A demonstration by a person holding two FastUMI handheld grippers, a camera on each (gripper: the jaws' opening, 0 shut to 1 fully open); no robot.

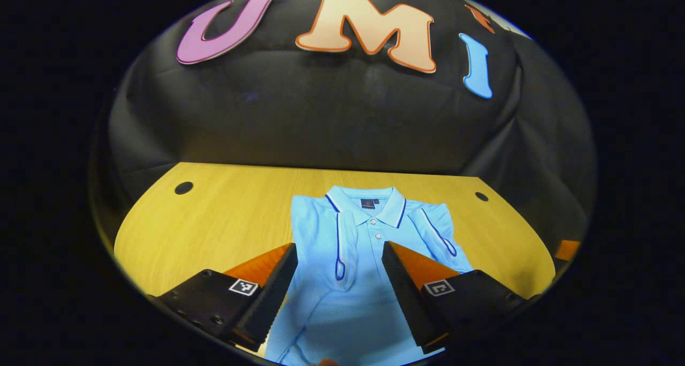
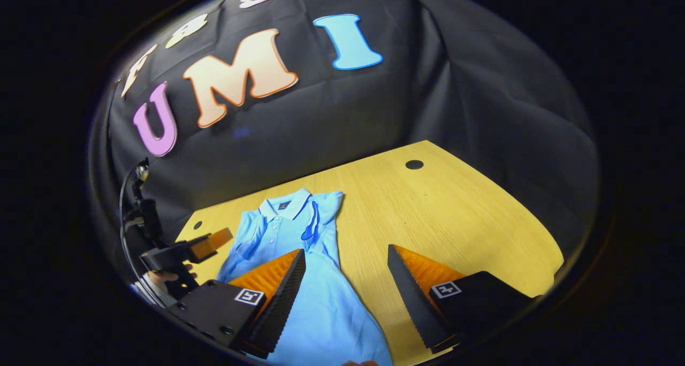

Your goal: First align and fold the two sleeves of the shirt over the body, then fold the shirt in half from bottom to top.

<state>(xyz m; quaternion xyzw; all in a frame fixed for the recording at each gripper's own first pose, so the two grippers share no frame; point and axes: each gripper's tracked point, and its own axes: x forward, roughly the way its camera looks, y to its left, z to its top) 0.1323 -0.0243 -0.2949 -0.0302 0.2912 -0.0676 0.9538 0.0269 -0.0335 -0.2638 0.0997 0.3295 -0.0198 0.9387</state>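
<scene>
Flat, one shirt (image 1: 348,280), two folded sleeves (image 1: 337,243)

The shirt (image 1: 369,259) lies flat on the table (image 1: 225,221), collar toward the booth wall, both sleeves folded over its body.

A light blue polo shirt (image 1: 369,248) lies flat on the yellow wooden table (image 1: 225,221).

A light blue polo shirt (image 1: 369,248) lies flat on its back at lower centre of the left gripper view, collar toward the top. Both short sleeves, edged in dark piping, are folded in over the body.
</scene>
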